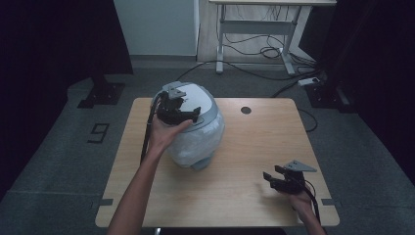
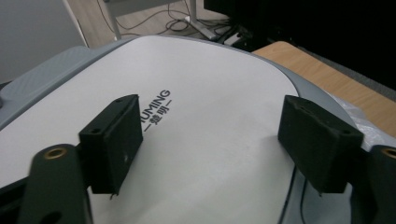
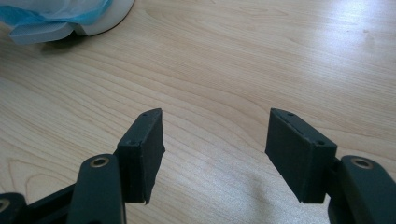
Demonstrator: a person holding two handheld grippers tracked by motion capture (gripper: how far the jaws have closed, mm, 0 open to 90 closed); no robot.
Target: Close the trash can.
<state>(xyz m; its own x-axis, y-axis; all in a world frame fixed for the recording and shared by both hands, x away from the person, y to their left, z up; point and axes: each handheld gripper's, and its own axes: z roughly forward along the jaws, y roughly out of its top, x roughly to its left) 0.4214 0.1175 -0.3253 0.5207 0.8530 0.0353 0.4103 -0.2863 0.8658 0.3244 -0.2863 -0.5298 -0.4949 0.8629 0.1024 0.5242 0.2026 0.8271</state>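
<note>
Left tongs [image 2: 210, 140] open over the bin lid [image 2: 210, 84], nothing gripped; the left gripper view reads lid lettering unreadable from the high view. Bin [image 1: 195, 132] sits left-centre on table [image 1: 274, 196]. Right tongs [image 1: 275, 177] open, idle near front-right edge, bare wood around.

My room is dim, dark at both sides of the high view, which is soft and grainy. Light falls from above on the pale wooden table [image 1: 235, 181]. Under my right tongs [image 3: 215, 154] the grain is sharp, with faint shadows; my left tongs' [image 2: 210, 140] near ends blur.
</note>
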